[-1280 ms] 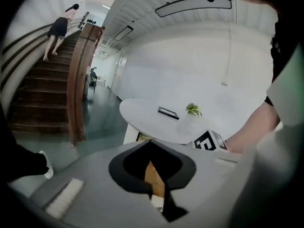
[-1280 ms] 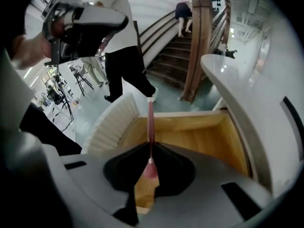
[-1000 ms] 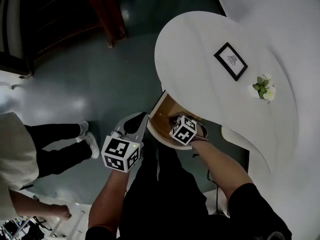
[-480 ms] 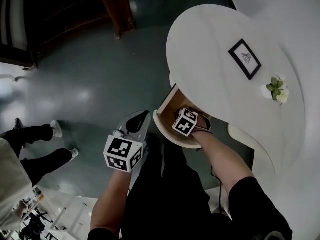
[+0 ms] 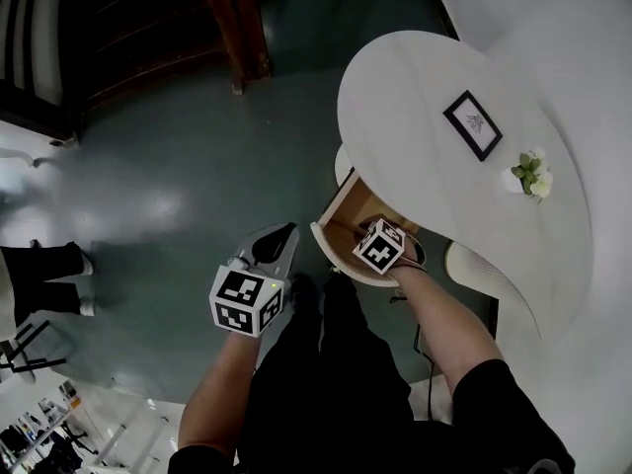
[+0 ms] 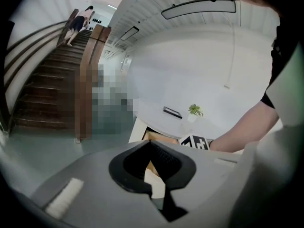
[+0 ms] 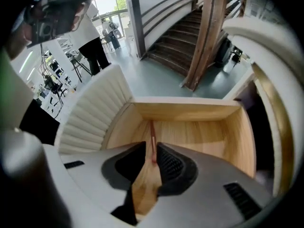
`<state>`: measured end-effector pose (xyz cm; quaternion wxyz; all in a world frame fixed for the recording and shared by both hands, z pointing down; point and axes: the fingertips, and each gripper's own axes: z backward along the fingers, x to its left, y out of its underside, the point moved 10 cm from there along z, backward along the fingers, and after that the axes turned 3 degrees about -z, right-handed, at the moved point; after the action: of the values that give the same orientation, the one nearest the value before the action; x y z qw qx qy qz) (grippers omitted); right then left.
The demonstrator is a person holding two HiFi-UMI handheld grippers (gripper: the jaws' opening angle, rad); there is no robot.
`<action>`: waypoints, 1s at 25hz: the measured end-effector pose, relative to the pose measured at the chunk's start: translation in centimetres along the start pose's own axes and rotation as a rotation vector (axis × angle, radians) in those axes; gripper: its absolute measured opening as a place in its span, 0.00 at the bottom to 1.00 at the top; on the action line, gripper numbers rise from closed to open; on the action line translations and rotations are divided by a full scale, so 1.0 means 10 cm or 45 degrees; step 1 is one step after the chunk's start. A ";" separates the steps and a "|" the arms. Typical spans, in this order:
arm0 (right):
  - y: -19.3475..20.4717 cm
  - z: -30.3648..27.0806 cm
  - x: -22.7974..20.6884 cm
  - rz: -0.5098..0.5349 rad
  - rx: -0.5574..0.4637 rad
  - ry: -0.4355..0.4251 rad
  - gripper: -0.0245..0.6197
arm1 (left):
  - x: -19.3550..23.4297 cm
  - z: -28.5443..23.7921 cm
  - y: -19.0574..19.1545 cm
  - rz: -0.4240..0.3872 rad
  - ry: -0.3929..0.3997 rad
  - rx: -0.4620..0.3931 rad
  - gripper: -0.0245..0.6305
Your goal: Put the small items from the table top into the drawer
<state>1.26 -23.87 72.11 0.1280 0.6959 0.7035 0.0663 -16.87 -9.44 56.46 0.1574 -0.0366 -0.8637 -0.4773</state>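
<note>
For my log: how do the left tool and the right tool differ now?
The left tool hangs over the floor; the right tool reaches into the drawer. The left tool's jaws are together and empty; the right tool's stand slightly apart, a thin stick between them. Both carry a marker cube.

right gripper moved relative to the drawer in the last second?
No. In the head view the right gripper stays inside the open drawer, just behind its curved front; only the camera shifted.

A rounded white desk carries a black-framed picture and a small green potted plant. The right claw is inside the open light-wood drawer; the left claw hovers over grey-green floor.
</note>
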 end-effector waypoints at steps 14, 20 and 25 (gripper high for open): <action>0.05 1.48 0.45 -0.303 -0.323 0.146 0.15 | -0.18 0.62 -0.35 -0.092 0.022 -0.083 0.05; 0.21 1.92 0.57 -0.347 -0.532 0.167 0.10 | -0.60 0.63 -0.52 -0.187 0.026 -0.108 0.05; 0.38 2.44 0.74 -0.367 -0.794 0.168 0.06 | -1.08 0.66 -0.60 -0.287 -0.057 -0.082 0.05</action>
<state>11.59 -18.46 49.14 0.2966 0.5111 0.7471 0.3042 -9.47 -6.21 44.93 0.0820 0.0451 -0.8499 -0.5186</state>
